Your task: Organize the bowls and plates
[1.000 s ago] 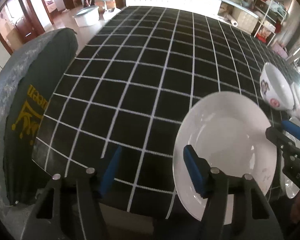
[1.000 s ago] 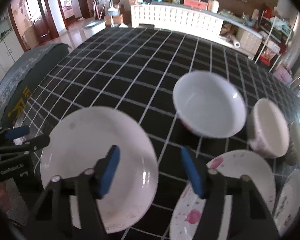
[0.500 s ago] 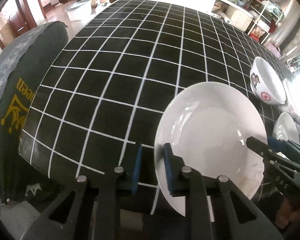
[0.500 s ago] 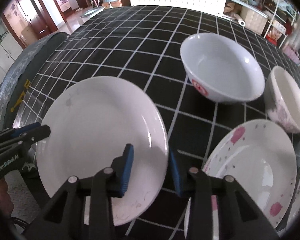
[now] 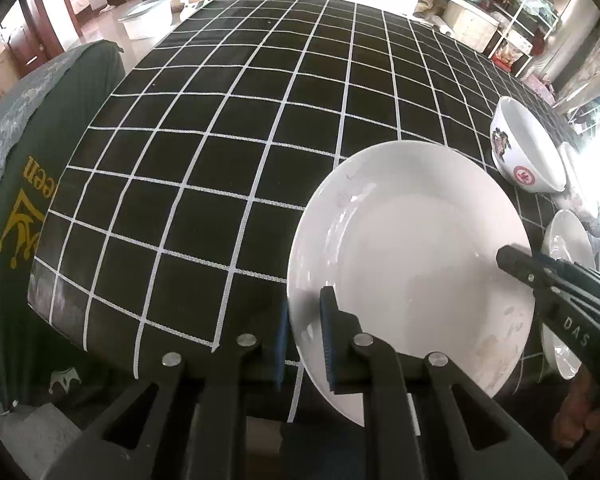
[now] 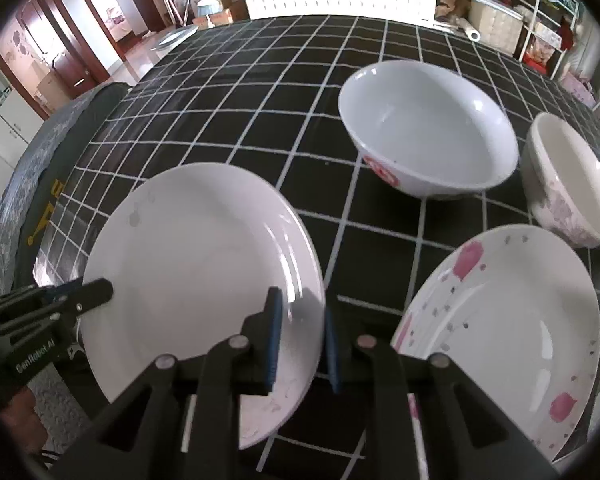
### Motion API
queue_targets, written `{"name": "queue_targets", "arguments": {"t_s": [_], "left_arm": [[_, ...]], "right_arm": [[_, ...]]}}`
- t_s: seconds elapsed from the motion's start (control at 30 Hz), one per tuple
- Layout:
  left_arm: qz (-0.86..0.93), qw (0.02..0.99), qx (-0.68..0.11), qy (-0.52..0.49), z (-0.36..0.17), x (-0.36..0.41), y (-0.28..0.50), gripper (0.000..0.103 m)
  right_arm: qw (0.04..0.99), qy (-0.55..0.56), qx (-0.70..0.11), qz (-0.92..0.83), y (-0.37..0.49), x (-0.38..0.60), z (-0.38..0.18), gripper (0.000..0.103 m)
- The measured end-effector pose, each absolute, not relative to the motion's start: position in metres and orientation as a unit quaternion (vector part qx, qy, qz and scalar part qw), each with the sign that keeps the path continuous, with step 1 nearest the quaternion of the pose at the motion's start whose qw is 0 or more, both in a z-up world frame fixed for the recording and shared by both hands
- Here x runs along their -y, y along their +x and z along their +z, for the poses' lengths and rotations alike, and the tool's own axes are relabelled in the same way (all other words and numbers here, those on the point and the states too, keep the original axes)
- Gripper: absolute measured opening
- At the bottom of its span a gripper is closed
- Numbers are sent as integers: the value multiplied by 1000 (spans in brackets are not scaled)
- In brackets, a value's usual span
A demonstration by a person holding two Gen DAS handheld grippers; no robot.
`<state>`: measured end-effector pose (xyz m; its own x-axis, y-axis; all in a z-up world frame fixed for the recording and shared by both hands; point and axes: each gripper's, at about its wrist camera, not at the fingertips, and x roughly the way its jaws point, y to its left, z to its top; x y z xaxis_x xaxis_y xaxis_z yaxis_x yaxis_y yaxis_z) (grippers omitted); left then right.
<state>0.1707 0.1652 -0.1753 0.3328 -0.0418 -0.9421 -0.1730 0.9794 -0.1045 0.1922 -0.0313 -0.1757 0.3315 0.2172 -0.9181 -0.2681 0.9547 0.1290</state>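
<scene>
A plain white plate [image 5: 412,248] [image 6: 196,248] lies near the front edge of the black checked table [image 5: 220,140], partly overhanging it. My left gripper [image 5: 305,340] [image 6: 100,292] has the plate's left rim between its blue pads, jaws closing and pressing on it. My right gripper [image 6: 302,340] [image 5: 516,264] straddles the opposite rim, one pad on the inner face and one outside, jaws closing on it. A white bowl with a red emblem [image 6: 428,132] [image 5: 528,152] stands beyond the plate.
A pink-spotted plate [image 6: 508,320] lies right of the white plate, with a pink-flowered bowl [image 6: 572,184] behind it. Small white dishes [image 5: 568,240] sit at the far right. A dark green cover with yellow print [image 5: 20,200] hangs off the table's left side.
Both grippers went from wide open to nearly closed, each onto its side of the white plate's rim. The hands hardly shifted.
</scene>
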Motion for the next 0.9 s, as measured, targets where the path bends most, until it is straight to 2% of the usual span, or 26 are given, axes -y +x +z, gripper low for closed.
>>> {"name": "queue_targets", "arguments": {"t_s": [0.3,0.57,0.73,0.9], "left_arm": [[58,810,-576,-97,-171,-168,169,13],[67,837,-532,-108,-123,-172,152,13],[12,857,-507,-91,-91,-126,153,13],[-67,854,-512,-69,-90,-52,157,13]], "right_arm": [[816,-21,-558,149,193,32,-177,24],[844,21,-517,141,172,80,-124,24],[860,37,-498,108,155,125,-103,24],[866,42,-491,80,133,164,-100,24]]}}
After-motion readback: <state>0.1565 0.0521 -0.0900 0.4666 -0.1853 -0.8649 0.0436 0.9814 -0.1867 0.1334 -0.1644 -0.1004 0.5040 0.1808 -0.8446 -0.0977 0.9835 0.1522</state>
